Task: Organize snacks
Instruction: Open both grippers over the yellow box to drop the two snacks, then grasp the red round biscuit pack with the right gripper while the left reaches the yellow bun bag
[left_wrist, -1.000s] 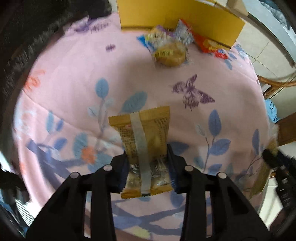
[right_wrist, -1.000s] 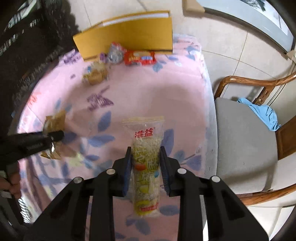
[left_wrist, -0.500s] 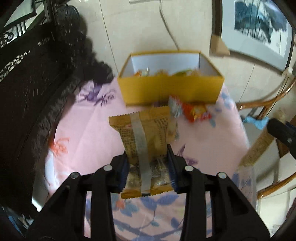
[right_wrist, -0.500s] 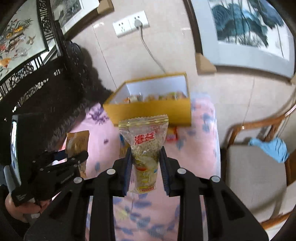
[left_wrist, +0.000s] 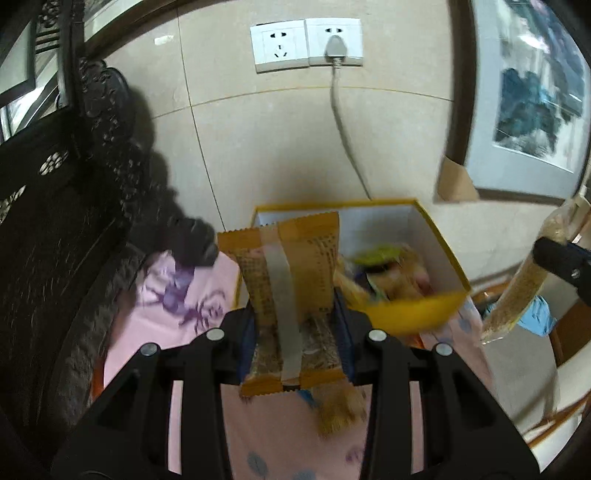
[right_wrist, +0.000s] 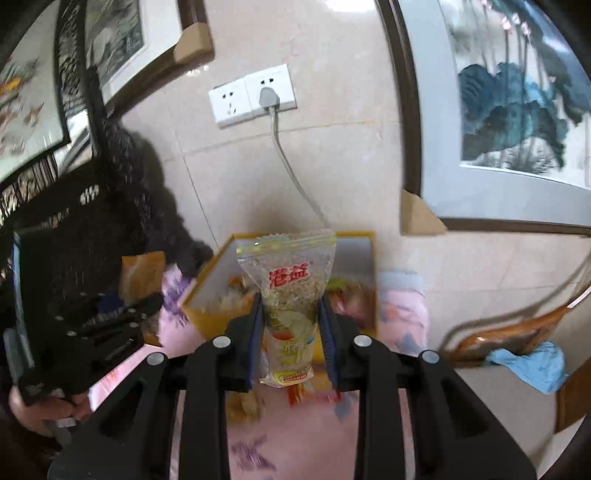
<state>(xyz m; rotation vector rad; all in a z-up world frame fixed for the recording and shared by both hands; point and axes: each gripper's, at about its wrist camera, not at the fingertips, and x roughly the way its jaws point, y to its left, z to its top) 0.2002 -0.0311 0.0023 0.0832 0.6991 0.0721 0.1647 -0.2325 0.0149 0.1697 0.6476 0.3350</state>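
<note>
My left gripper (left_wrist: 295, 332) is shut on a tan snack packet (left_wrist: 291, 280) with a grey seam strip, held upright in front of the yellow box (left_wrist: 413, 314). That open box holds several snacks (left_wrist: 380, 273). My right gripper (right_wrist: 290, 339) is shut on a clear bag of pale flakes with red lettering (right_wrist: 290, 291), raised before the same yellow box (right_wrist: 207, 288). The right gripper's bag (left_wrist: 524, 280) shows at the right edge of the left wrist view. In the right wrist view, the left gripper (right_wrist: 110, 317) with its tan packet (right_wrist: 142, 273) is at the left.
The box stands on a pink flowered cloth (left_wrist: 173, 314) against a tiled wall with a socket and cable (left_wrist: 334, 48). Loose snacks (right_wrist: 314, 395) lie on the cloth near the box. A dark carved cabinet (left_wrist: 55, 240) stands left; a wooden chair with blue cloth (right_wrist: 528, 358) stands right.
Both grippers rose and moved toward the yellow box with their packets still held. The views tilted up from the cloth to the wall, and the box now sits close behind each packet.
</note>
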